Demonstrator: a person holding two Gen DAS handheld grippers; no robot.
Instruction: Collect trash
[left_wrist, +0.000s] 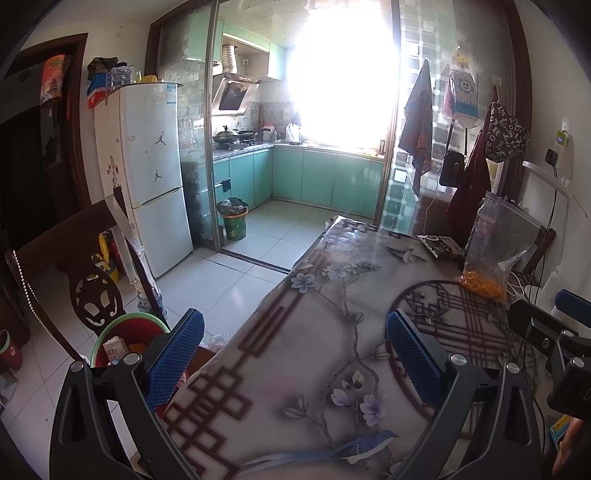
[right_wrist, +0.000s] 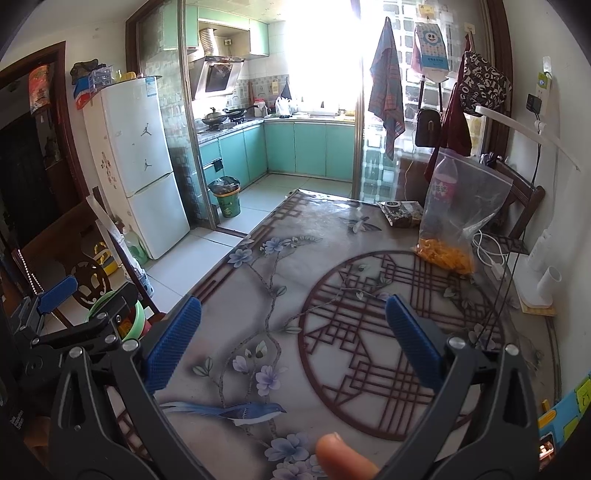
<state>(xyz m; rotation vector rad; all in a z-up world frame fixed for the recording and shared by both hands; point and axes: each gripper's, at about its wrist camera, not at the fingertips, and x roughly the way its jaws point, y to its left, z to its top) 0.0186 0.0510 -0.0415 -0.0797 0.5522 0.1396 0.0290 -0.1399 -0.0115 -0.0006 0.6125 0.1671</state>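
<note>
My left gripper (left_wrist: 295, 325) is open and empty over the left edge of the flowered table (left_wrist: 332, 295). My right gripper (right_wrist: 293, 314) is open and empty above the table's middle (right_wrist: 258, 229). A dark snack wrapper (left_wrist: 441, 245) lies at the table's far end; it also shows in the right wrist view (right_wrist: 400, 213). A clear zip bag with orange bits (left_wrist: 495, 251) stands beside it, also in the right wrist view (right_wrist: 454, 221), with a plastic bottle (right_wrist: 444, 181) behind. A red bin with a green rim (left_wrist: 125, 338) holding trash sits by the table's left side, below my left gripper.
A wooden chair (left_wrist: 74, 273) stands left of the table. A white fridge (left_wrist: 155, 173) and a green kitchen bin (left_wrist: 232, 223) are farther off. White cables (right_wrist: 487, 254) and a white device (right_wrist: 535, 280) lie at the table's right edge. A fingertip (right_wrist: 340, 458) shows at the bottom.
</note>
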